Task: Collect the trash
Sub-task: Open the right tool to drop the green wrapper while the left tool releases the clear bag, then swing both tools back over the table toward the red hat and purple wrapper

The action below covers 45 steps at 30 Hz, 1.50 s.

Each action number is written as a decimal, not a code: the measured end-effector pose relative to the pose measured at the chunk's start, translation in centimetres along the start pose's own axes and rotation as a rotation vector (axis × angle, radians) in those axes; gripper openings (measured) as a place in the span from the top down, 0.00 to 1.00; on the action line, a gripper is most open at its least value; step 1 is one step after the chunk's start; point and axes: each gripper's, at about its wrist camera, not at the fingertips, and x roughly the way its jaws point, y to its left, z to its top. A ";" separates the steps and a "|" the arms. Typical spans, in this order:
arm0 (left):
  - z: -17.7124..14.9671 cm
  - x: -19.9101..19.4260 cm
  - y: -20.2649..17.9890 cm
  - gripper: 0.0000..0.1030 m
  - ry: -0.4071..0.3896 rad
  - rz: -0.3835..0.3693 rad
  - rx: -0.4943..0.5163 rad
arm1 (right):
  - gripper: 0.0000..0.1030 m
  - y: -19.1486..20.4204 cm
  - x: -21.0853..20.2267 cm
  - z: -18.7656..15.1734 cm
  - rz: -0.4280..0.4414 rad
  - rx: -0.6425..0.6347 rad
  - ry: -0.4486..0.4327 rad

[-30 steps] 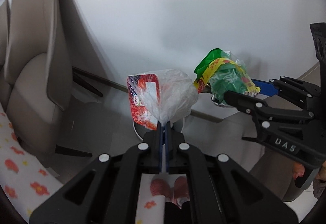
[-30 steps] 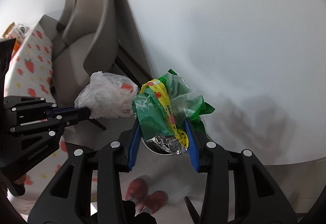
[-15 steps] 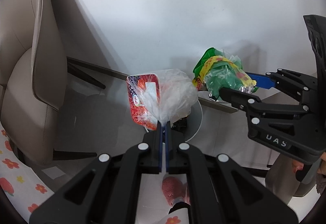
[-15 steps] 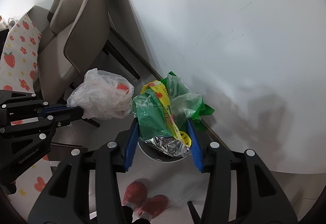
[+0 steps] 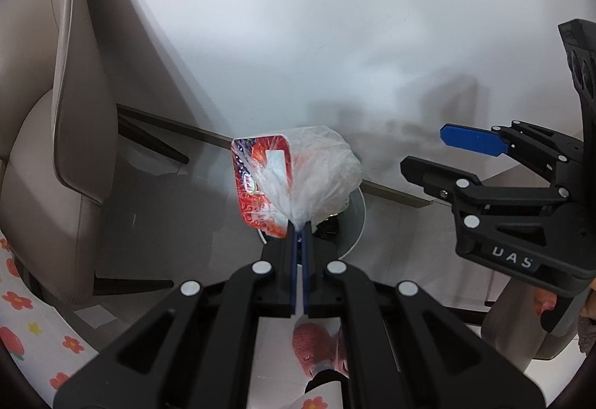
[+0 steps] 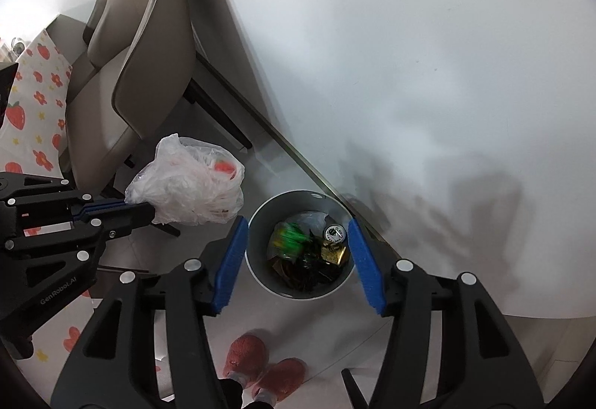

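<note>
Two grippers are in front of me, both over the floor beside a white wall. My left gripper has its blue pads pressed together on the gathered neck of a clear plastic bag, and through the film I can see a red snack packet inside. From the right wrist camera that same bag hangs off the left gripper's tips, up and to the left of a round grey trash bin — beside its rim, not over the opening.

My right gripper stands wide, with nothing between its blue pads. The bin sits framed in the gap between them, well below. Inside it I make out a blurred green wrapper, a can top, a gold foil piece and some dark scraps I can't identify.

From the left wrist camera the bin is mostly hidden behind the bag, only its right rim showing. Beige chairs stand to the left against the wall, next to a strawberry-print cloth. Pink slippers show at the bottom of the right view — the person's feet, just short of the bin.
</note>
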 end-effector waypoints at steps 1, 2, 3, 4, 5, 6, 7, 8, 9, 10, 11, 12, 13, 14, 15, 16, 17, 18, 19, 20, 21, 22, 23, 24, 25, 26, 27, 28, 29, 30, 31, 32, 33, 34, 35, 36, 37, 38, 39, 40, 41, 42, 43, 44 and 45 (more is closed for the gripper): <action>0.0 0.0 -0.1 0.98 -0.002 -0.001 0.004 | 0.48 0.0 -0.1 -0.1 -0.002 0.004 -0.001; 0.0 0.0 -0.2 0.98 -0.003 -0.005 0.009 | 0.48 -0.1 -0.2 -0.2 -0.005 0.007 -0.002; 0.1 0.0 -0.3 0.98 -0.005 -0.006 0.013 | 0.48 0.1 -0.1 -0.2 -0.007 0.010 -0.002; 0.1 0.1 -0.4 0.98 -0.007 -0.007 0.019 | 0.48 0.1 -0.1 -0.2 -0.007 0.011 -0.001; 0.1 0.2 -0.5 0.97 -0.008 -0.014 0.024 | 0.48 0.0 -0.2 -0.2 -0.011 0.014 -0.002; 0.2 0.2 -0.7 0.97 -0.006 -0.023 0.029 | 0.48 -0.1 -0.2 -0.2 -0.014 0.015 -0.004; 0.2 0.3 -0.9 0.94 -0.003 -0.028 0.033 | 0.48 -0.2 -0.3 -0.2 -0.017 0.018 -0.005; 0.3 0.4 -1.0 0.94 0.001 -0.029 0.037 | 0.48 -0.3 -0.4 -0.2 -0.019 0.022 -0.005; 0.3 0.5 -1.3 0.94 0.006 -0.030 0.043 | 0.48 -0.3 -0.5 -0.2 -0.022 0.025 -0.006; 0.4 0.6 -1.5 0.94 0.008 -0.030 0.046 | 0.48 -0.3 -0.5 -0.3 -0.025 0.029 -0.008; 0.4 0.6 -1.7 0.94 0.011 -0.032 0.050 | 0.48 -0.4 -0.6 -0.3 -0.027 0.033 -0.008; 0.4 0.7 -1.9 0.93 0.012 -0.035 0.052 | 0.48 -0.5 -0.7 -0.4 -0.030 0.036 -0.009; 0.5 0.7 -2.1 0.93 0.012 -0.034 0.054 | 0.48 -0.5 -0.8 -0.4 -0.033 0.038 -0.010; 0.5 0.7 -2.2 0.93 0.012 -0.032 0.056 | 0.48 -0.5 -0.9 -0.4 -0.035 0.040 -0.011; 0.5 0.7 -2.3 0.90 0.013 -0.034 0.058 | 0.48 -0.5 -1.1 -0.5 -0.037 0.041 -0.013; 0.5 0.7 -2.4 0.79 0.011 -0.035 0.059 | 0.48 -0.5 -1.2 -0.5 -0.039 0.042 -0.014; 0.5 0.5 -2.5 0.72 0.006 -0.038 0.058 | 0.48 -0.4 -1.4 -0.5 -0.041 0.042 -0.016; 0.4 0.3 -2.4 0.59 -0.004 -0.038 0.053 | 0.48 -0.4 -1.6 -0.5 -0.043 0.043 -0.017; 0.4 0.0 -2.3 0.55 -0.017 -0.039 0.048 | 0.48 -0.3 -1.7 -0.5 -0.044 0.044 -0.019; 0.5 -0.1 -2.3 0.55 -0.021 -0.039 0.045 | 0.48 -0.3 -1.9 -0.5 -0.045 0.044 -0.020; 0.5 -0.4 -2.2 0.55 -0.022 -0.038 0.043 | 0.48 -0.2 -2.1 -0.6 -0.046 0.045 -0.022; 0.5 -0.7 -2.2 0.55 -0.026 -0.037 0.040 | 0.48 -0.1 -2.4 -0.6 -0.046 0.045 -0.023; 0.5 -1.1 -2.1 0.55 -0.030 -0.033 0.036 | 0.48 0.1 -2.6 -0.5 -0.046 0.043 -0.024; 0.5 -1.5 -2.2 0.55 -0.034 -0.032 0.033 | 0.48 0.3 -3.1 -0.4 -0.045 0.040 -0.026; 0.5 -2.0 -2.1 0.55 -0.038 -0.028 0.028 | 0.48 0.5 -3.5 -0.4 -0.044 0.037 -0.029; 0.5 -2.6 -2.1 0.55 -0.044 -0.023 0.023 | 0.48 0.8 -3.9 -0.3 -0.043 0.034 -0.032; 0.4 -3.3 -1.9 0.55 -0.050 -0.020 0.015 | 0.48 1.1 -4.5 -0.1 -0.039 0.029 -0.034; 0.4 -4.0 -1.9 0.55 -0.056 -0.014 0.005 | 0.48 1.5 -5.1 -0.1 -0.035 0.024 -0.037; 0.3 -4.8 -1.8 0.55 -0.063 -0.007 -0.008 | 0.48 1.8 -5.7 0.0 -0.031 0.016 -0.041; 0.1 -5.6 -1.6 0.52 -0.069 0.001 -0.022 | 0.48 2.3 -6.5 0.1 -0.027 0.006 -0.046; -0.1 -6.5 -1.5 0.48 -0.077 0.007 -0.035 | 0.48 2.7 -7.2 0.2 -0.023 -0.005 -0.049; -0.3 -7.3 -1.4 0.47 -0.086 0.016 -0.045 | 0.48 3.2 -7.8 0.3 -0.019 -0.016 -0.051; -0.6 -8.3 -1.2 0.45 -0.096 0.030 -0.056 | 0.48 3.8 -8.5 0.5 -0.014 -0.030 -0.053; -1.0 -9.2 -1.0 0.45 -0.104 0.041 -0.067 | 0.48 4.3 -9.1 0.5 -0.006 -0.043 -0.055; -1.3 -10.1 -0.9 0.45 -0.111 0.050 -0.082 | 0.48 4.9 -9.8 0.6 0.003 -0.058 -0.058; -1.8 -11.2 -0.6 0.45 -0.121 0.061 -0.106 | 0.48 5.7 -10.6 0.8 0.015 -0.077 -0.062; -2.3 -12.2 -0.2 0.44 -0.129 0.069 -0.132 | 0.47 6.4 -11.2 0.9 0.027 -0.096 -0.065; -2.7 -13.2 0.0 0.44 -0.138 0.078 -0.157 | 0.47 7.2 -11.8 0.9 0.038 -0.116 -0.067; -3.4 -14.3 0.4 0.44 -0.146 0.093 -0.185 | 0.47 7.9 -12.4 0.8 0.050 -0.134 -0.071; -4.0 -15.3 0.8 0.44 -0.155 0.110 -0.212 | 0.47 8.9 -13.1 0.8 0.066 -0.159 -0.077; -4.7 -16.2 1.1 0.43 -0.163 0.123 -0.237 | 0.47 9.5 -13.5 0.8 0.077 -0.178 -0.081; -5.4 -17.2 1.5 0.43 -0.172 0.142 -0.266 | 0.46 10.7 -14.1 0.9 0.093 -0.208 -0.086; -6.3 -18.1 2.0 0.41 -0.180 0.158 -0.295 | 0.45 11.6 -14.6 0.9 0.103 -0.229 -0.092; -7.1 -18.9 2.4 0.41 -0.189 0.171 -0.323 | 0.45 12.8 -15.1 0.8 0.121 -0.258 -0.098; -8.1 -20.0 2.8 0.41 -0.200 0.189 -0.355 | 0.45 13.8 -15.5 0.8 0.137 -0.281 -0.099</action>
